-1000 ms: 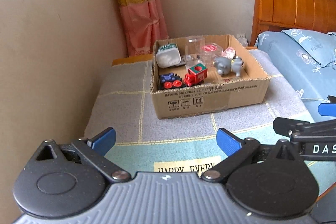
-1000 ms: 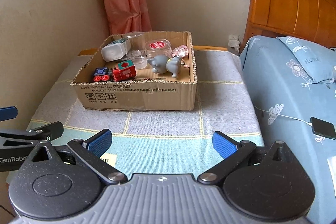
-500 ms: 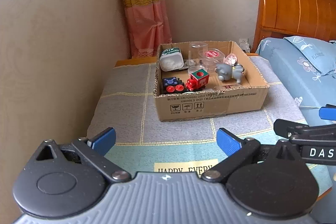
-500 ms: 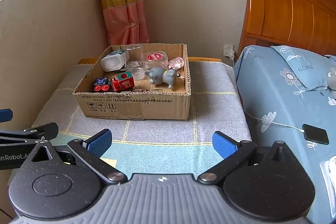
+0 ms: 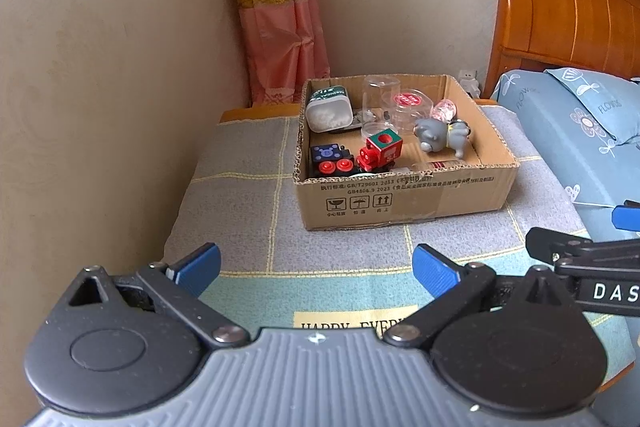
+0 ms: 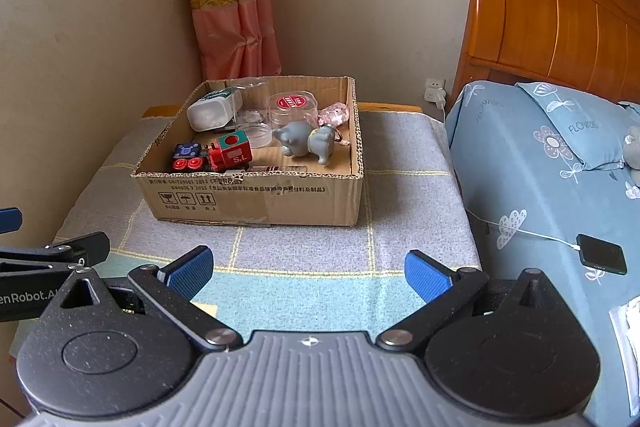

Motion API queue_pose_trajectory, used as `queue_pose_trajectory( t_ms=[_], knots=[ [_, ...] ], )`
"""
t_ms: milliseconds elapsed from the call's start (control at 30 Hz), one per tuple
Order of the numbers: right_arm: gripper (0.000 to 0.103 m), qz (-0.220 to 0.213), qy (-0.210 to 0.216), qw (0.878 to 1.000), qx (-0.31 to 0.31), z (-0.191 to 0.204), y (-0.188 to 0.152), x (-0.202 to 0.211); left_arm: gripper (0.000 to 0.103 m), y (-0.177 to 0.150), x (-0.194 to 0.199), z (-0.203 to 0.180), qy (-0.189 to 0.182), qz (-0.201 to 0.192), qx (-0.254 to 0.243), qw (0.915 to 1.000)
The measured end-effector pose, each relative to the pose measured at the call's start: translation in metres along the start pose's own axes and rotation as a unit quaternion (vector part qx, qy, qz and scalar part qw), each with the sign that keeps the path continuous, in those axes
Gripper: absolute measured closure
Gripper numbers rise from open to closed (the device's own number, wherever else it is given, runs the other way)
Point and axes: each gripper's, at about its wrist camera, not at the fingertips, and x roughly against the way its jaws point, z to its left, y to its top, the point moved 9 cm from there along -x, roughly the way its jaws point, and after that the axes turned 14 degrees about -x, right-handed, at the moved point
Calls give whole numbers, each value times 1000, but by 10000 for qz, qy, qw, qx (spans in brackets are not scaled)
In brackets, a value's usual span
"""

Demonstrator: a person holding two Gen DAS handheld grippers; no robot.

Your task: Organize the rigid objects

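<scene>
We note left gripper (image 5: 316,264) and right gripper (image 6: 306,270) both spread, empty, near edge of checked cloth (image 6: 400,147). Toys crowd open brown cardboard box (image 6: 256,201), far centre. Risk: clear plastic jars (image 6: 293,109) toppling when we reach for red toy train (image 6: 230,155)

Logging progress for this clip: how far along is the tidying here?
Seemingly near the end. The red toy train, grey animal figurine, white tub and red-lidded clear jar all sit inside the shallow cardboard box. Nothing is in hand: the left gripper and right gripper are both open and empty. No loose item shows on the blanket.
</scene>
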Motion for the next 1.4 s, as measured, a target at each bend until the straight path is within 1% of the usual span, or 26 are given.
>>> queue_pose_trajectory(
  t_ms=[1400],
  knots=[
    [0, -33, -2, 10000, 9, -1, 4, 0, 2, 2, 2, -2, 2, 7, 12, 10000]
  ],
)
